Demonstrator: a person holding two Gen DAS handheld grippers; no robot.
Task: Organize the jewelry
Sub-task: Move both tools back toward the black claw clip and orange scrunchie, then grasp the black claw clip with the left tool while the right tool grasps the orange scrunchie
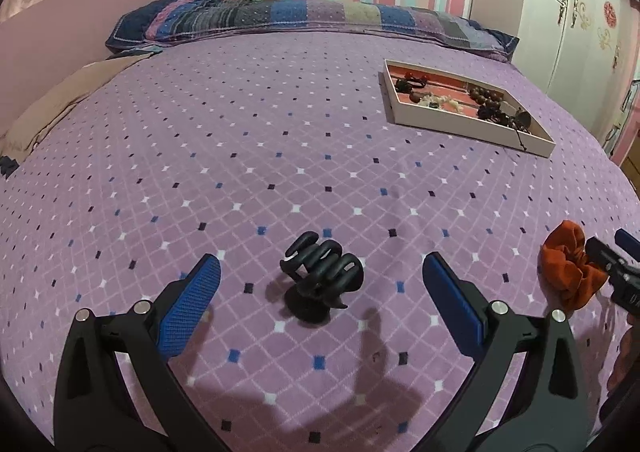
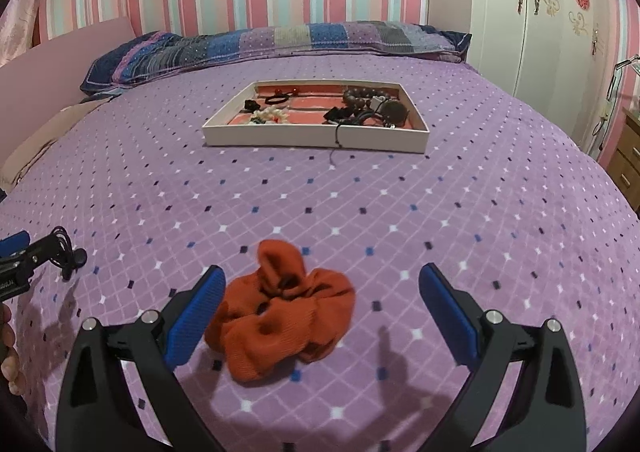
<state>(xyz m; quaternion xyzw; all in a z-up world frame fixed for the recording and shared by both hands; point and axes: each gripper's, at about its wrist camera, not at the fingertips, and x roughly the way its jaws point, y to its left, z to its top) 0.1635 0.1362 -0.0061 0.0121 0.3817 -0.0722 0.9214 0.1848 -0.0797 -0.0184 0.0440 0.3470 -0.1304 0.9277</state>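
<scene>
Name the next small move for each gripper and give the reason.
Probably close both. The left gripper is open around the black claw clip, and the right gripper is open around the orange scrunchie. Both items lie on the bedspread, outside the tray.

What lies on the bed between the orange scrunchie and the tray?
Nothing lies there: in the right wrist view, only bare purple bedspread runs from the scrunchie to the tray. A dark cord hangs over the tray's near wall.

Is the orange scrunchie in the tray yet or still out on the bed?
Out. The orange scrunchie lies on the bedspread between the open right gripper fingers, well short of the tray.
</scene>
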